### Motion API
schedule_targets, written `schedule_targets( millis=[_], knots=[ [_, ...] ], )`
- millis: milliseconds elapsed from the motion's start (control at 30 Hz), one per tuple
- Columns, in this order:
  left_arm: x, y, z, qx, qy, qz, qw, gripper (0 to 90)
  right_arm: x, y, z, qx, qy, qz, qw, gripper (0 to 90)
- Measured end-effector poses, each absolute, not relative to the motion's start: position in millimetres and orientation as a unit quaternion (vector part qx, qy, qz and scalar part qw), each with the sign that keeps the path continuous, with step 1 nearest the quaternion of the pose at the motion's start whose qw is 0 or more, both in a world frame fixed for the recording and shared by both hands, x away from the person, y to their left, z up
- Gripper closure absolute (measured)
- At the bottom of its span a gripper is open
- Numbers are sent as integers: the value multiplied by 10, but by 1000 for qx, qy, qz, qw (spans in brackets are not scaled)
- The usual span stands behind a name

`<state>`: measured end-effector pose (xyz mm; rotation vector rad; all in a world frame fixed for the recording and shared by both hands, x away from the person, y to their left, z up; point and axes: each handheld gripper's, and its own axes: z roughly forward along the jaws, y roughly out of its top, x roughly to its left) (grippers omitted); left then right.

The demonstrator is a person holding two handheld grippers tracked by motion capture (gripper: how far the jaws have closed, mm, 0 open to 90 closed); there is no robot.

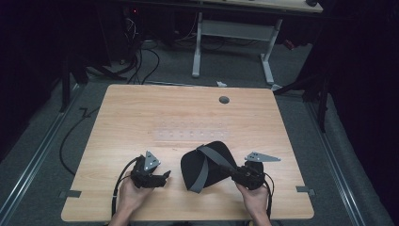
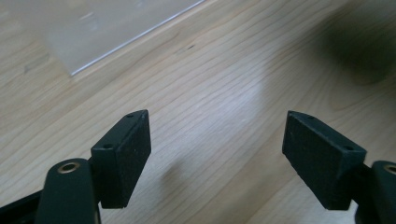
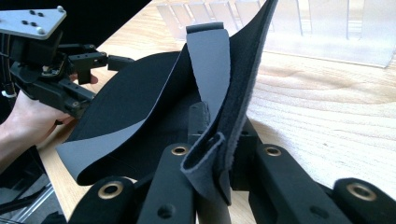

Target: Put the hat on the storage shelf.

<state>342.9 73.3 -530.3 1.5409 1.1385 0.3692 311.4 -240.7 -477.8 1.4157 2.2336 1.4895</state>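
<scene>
- Black fabric with grey straps, that's the piece you're working on. It sits on the wooden table near the front edge, a bit right of the middle.
- Your right gripper is clenched on the right-hand edge of that fabric piece. In the right gripper view the jaws stand tight together with a folded bit of black fuzzy fabric pinched between them.
- From that pinch the fabric rises up and away, and a grey strap runs up alongside it. Another grey band curls round the lower left of the piece toward the front edge.
- Your left gripper is released. In the left gripper view the pads stand wide apart with just bare wood between them.
- It hovers near the front edge, left of the fabric and just beside it, not touching as far as I can tell.
- Clear plastic rack lies flat on the middle of the table, behind the fabric. You can see its ribs in the right gripper view.
- Small round grey grommet sits near the back edge, well apart from everything.
</scene>
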Motion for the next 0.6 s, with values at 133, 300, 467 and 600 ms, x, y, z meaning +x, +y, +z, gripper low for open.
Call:
schedule_targets(
  millis=[133, 300, 467, 600],
  knots=[
    [3375, 697, -5233, 654, 472, 146, 574, 240, 3131, -2408, -4742, 468, 733, 491, 52, 829],
    [3253, 609, -5107, 665, 440, 132, 588, 251, 3169, -2394, -4693, 468, 733, 492, 42, 829],
    [3194, 537, -5029, 672, 423, 126, 595, 230, 3196, -2387, -4695, 470, 733, 491, 38, 829],
    [3164, 497, -4975, 675, 412, 124, 599, 216, 3206, -2381, -4694, 472, 732, 490, 33, 829]
  ],
)
